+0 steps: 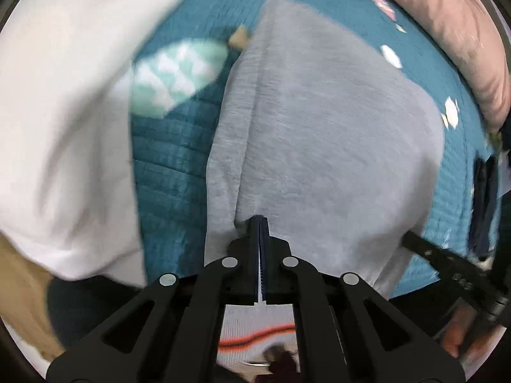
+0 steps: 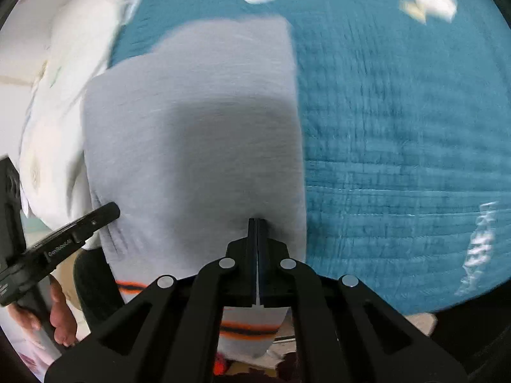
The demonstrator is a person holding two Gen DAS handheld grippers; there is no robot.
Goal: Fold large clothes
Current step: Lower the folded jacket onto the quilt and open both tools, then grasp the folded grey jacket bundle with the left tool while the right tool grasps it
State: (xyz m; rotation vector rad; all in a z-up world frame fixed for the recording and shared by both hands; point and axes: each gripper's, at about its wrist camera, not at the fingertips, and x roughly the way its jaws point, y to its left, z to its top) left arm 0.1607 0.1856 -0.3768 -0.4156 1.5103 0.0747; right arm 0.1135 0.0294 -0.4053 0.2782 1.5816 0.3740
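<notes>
The grey garment [image 1: 319,134] lies on a bed covered by a teal quilt [image 2: 399,134], already doubled into a narrow panel that runs away from both cameras toward twelve o'clock. Its near end hangs below the grippers, showing an orange-and-black stripe [image 2: 249,328].

The left gripper [image 1: 259,220] has its fingers pressed together on the near edge of the garment, beside a lengthwise seam or fold at about eleven o'clock from the tips. The right gripper [image 2: 257,221] is likewise pinched shut on the same edge, close to the cloth's right border. In the right view the left gripper appears at eight o'clock, at the garment's other side, so the two hold opposite corners of one end.

Both views are smeared with motion blur, so finer creases cannot be read.

Judged from this, the lengthwise folds look done and a crosswise fold is in hand: the gripped end has yet to be laid onto the far end. After that, flattening and perhaps another fold remain. A white cloth [image 1: 64,111] at nine o'clock in the left view looks unfolded.
</notes>
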